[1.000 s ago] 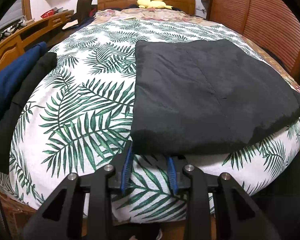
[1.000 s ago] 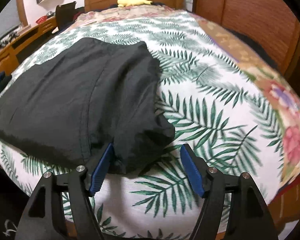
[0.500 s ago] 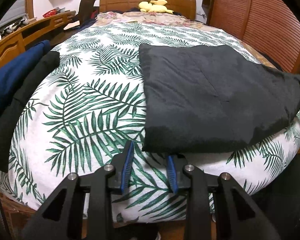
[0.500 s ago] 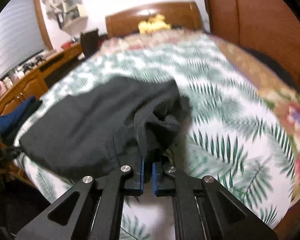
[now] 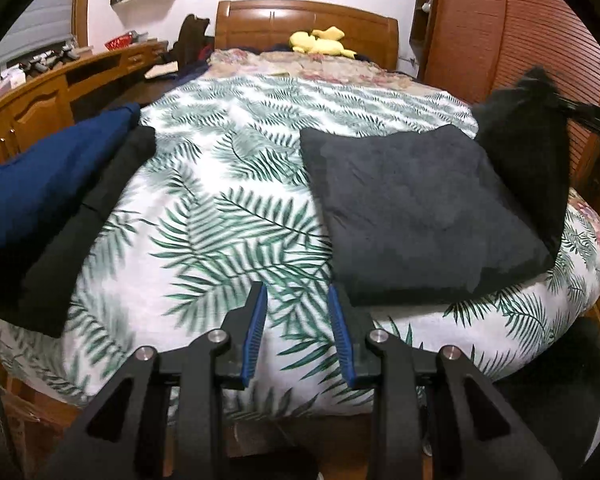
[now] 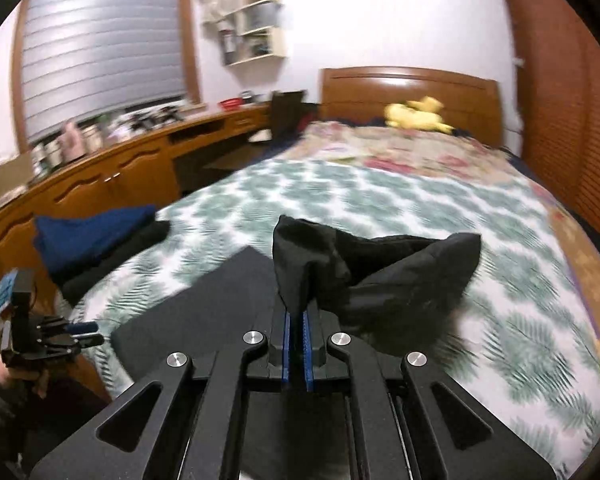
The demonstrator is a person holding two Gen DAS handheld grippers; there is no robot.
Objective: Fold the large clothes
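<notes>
Mid-fold — right gripper (image 6: 296,330) pinching the black garment's (image 5: 420,208) right edge up off the bed (image 5: 220,216); left gripper (image 5: 296,304) spread, empty — next, carry it across.

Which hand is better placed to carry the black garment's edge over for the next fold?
Right. The right gripper is shut on the black garment, its edge lifted off the bed. The left gripper is open, holding nothing, beside the near corner.

We see a black fabric garment (image 5: 428,216) at right of the frame on a white bedspread with green fern leaves (image 5: 228,216); a navy blue folded cloth (image 5: 40,188) sits left, a yellow plush toy (image 5: 320,42) at top.
</notes>
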